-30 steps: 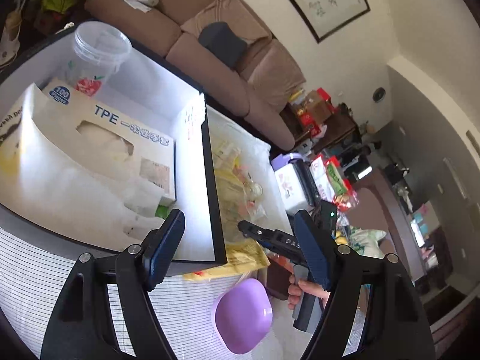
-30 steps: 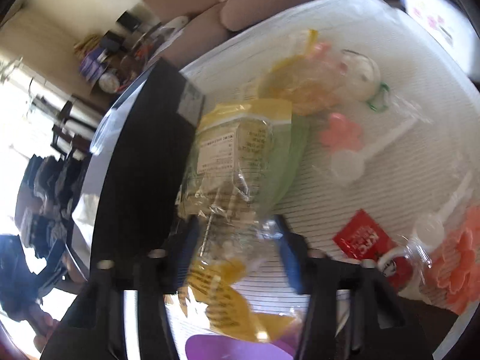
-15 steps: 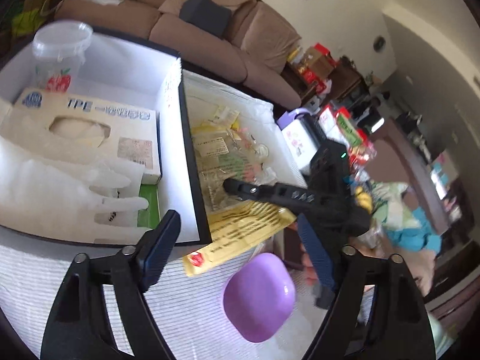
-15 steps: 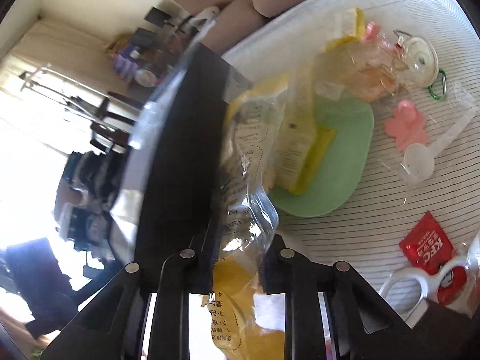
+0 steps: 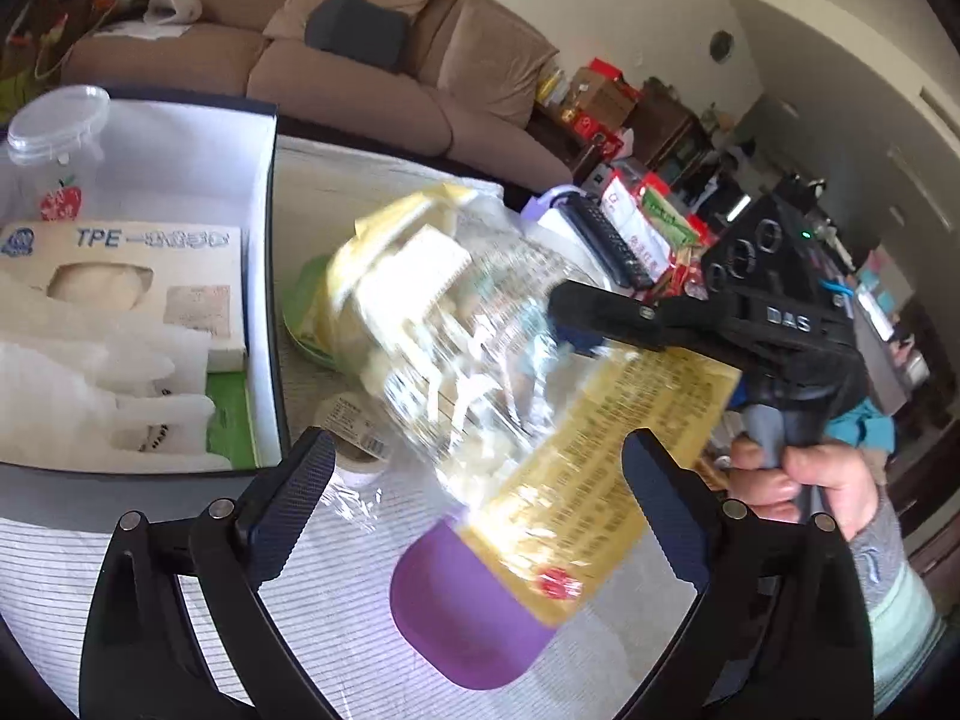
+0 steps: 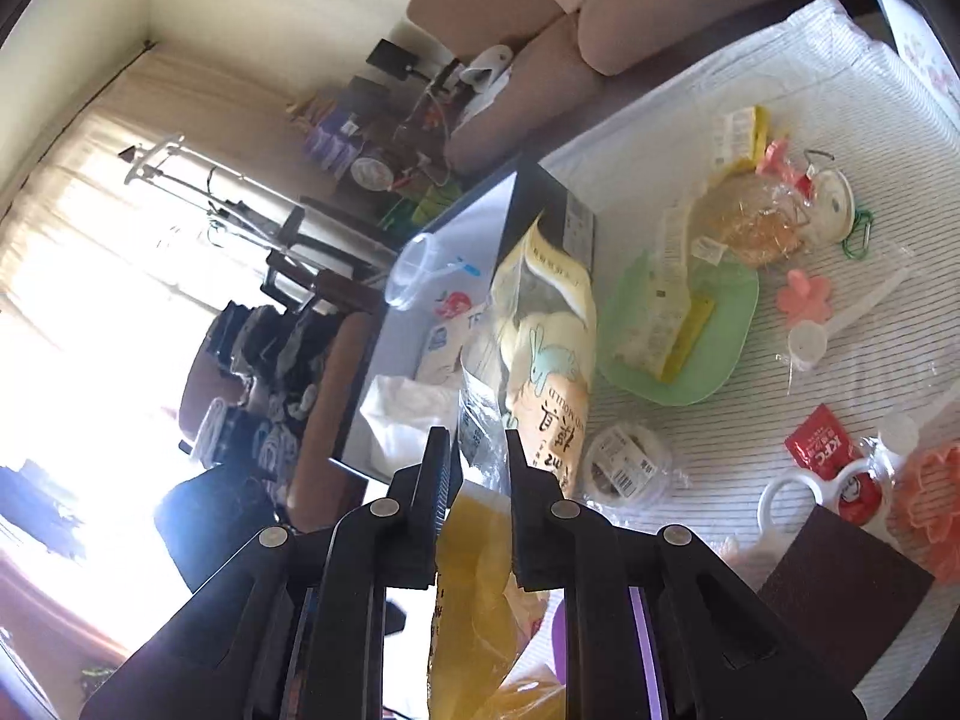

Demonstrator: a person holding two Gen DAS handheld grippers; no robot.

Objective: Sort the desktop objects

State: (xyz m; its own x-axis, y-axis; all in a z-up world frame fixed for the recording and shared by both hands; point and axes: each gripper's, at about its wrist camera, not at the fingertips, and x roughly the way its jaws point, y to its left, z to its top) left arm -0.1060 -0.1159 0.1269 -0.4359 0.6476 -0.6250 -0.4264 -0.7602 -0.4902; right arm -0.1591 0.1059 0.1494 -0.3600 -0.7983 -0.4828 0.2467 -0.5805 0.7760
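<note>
The right tool (image 6: 477, 468) is seen nearest, its jaws just drawn in until the pads pinch the crinkly clear-and-yellow snack bag (image 6: 540, 360), which is held off the striped worktop (image 6: 750, 450) beside the storage box (image 6: 384, 372). The left tool (image 5: 474, 480) has just been opening and stands wide with nothing gripped; the bag's yellow end hangs between its fingers without being pressed. The step in hand is judged to be the carrying of the bag over the box wall. For it to go well, the pinch should be kept firm on the slippery film, the bag raised enough for its hanging end to clear the rim, and release made only over free space inside.

Below the bag, a smooth purple rounded-square dish (image 5: 462, 618) and a wrapped tape roll (image 5: 354, 426) lie on the worktop. Farther off, a glossy green plate (image 6: 720, 360) carries a packet. Inside the box, limp translucent gloves (image 5: 90, 384), a card glove carton (image 5: 120, 276) and a clear lidded tub (image 5: 54, 150) are seen.
</note>
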